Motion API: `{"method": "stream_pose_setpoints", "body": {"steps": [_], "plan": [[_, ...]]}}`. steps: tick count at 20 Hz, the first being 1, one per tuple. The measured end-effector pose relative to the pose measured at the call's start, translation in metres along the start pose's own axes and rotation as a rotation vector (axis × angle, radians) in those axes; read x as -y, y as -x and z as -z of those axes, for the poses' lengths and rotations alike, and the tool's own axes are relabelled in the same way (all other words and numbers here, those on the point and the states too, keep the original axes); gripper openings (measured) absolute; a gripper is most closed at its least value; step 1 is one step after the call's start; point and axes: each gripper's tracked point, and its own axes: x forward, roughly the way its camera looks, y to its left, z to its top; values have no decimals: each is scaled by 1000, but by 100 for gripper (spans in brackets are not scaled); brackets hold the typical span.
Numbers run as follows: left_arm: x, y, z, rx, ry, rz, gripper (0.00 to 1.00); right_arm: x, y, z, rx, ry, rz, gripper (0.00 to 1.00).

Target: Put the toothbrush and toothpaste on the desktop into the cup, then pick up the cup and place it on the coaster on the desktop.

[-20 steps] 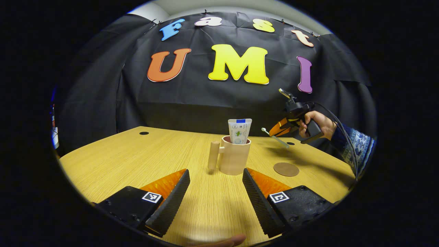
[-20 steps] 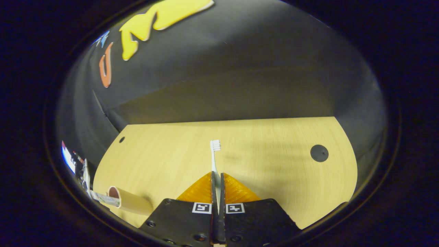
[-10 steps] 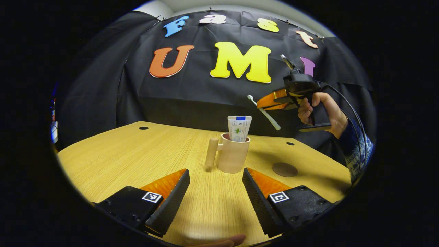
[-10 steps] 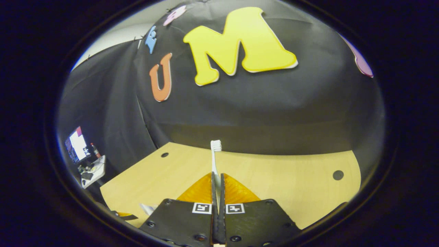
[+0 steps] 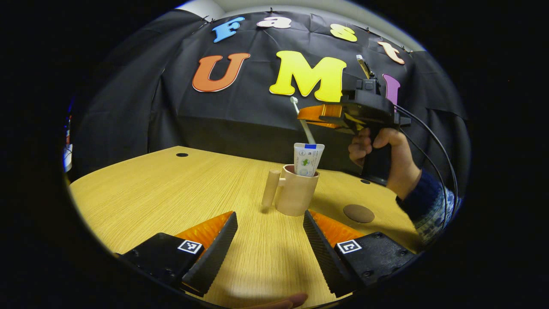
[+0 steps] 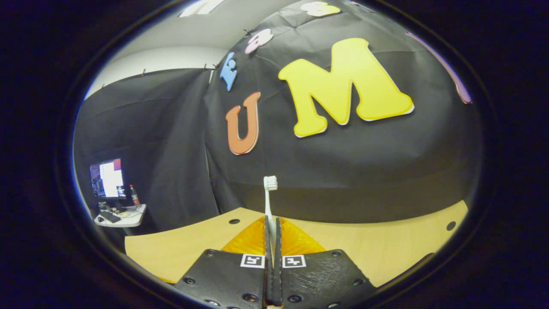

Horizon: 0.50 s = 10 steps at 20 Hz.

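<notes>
In the left gripper view, the left claw (image 5: 270,240) hovers low over the near edge of the wooden surface (image 5: 150,189), its fingers (image 5: 214,246) spread wide with nothing between them. A small dark hole (image 5: 182,154) sits by the far left corner of the surface. Toward the middle stands the cup (image 5: 297,193), upright, its handle (image 5: 270,194) turned left. The toothpaste (image 5: 308,159) stands inside it, leaning a little, its flat end poking above the rim. Just right of the cup, nearer the right edge, the round brown coaster (image 5: 358,213) lies flat and bare, apart from the cup.

Above and slightly right of the cup, a hand (image 5: 384,156) in a patterned sleeve (image 5: 433,206) holds the right claw (image 5: 306,115) in the air. It pinches the toothbrush (image 5: 302,122), which slants with its head up and left and its lower end just above the toothpaste, clear of the cup.

In the right gripper view, the right claw's fingers are pressed together on the toothbrush handle (image 6: 269,214), the bristled head (image 6: 270,183) rising straight ahead against the black wall. Far left, a lit monitor (image 6: 106,178) stands on a small side table (image 6: 122,216).
</notes>
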Motion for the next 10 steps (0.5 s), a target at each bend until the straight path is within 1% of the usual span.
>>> {"method": "stream_pose_setpoints", "body": {"steps": [2, 6, 10], "plan": [[-1, 0, 0, 0, 8, 3, 98, -7, -5, 8, -22, -4, -25, 0], [1, 0, 0, -4, 12, 9, 98, -4, -5, 11, -14, 0, -22, 0], [5, 2, 0, -15, 24, 18, 98, 4, 9, 12, -8, 12, -20, 1]]}}
